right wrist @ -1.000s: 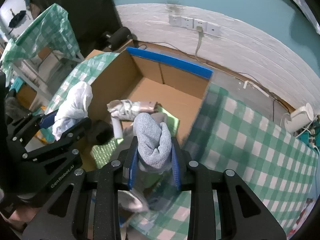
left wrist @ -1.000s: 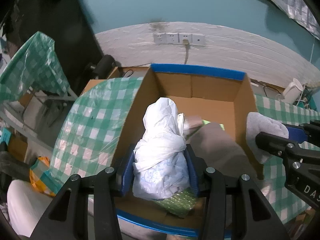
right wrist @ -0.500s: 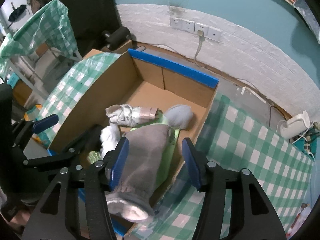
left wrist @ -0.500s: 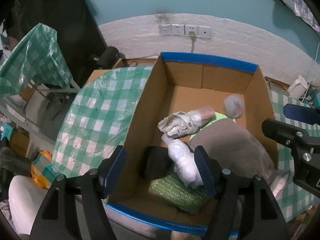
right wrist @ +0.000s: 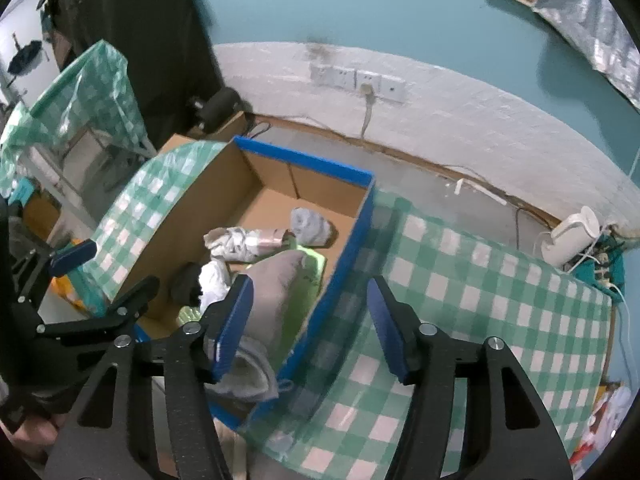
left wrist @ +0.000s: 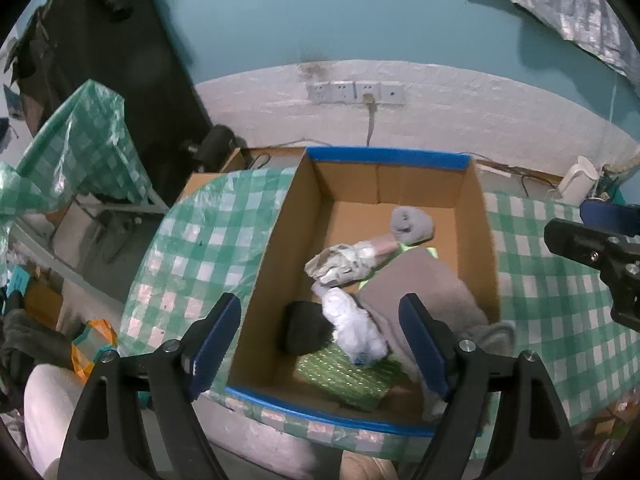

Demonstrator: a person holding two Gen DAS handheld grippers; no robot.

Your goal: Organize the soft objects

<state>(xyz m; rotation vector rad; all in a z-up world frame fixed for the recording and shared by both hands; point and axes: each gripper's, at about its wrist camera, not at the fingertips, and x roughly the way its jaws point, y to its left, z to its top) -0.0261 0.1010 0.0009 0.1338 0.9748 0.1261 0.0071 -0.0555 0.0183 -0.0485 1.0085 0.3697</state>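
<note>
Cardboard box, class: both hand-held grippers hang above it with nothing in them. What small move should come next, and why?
Probably lift both away to fetch more soft items. The left hand-held gripper and right hand-held gripper, whose jaws have just been opening, hold nothing; the white bundle and grey rolled sock already lie inside the cardboard box.
</note>
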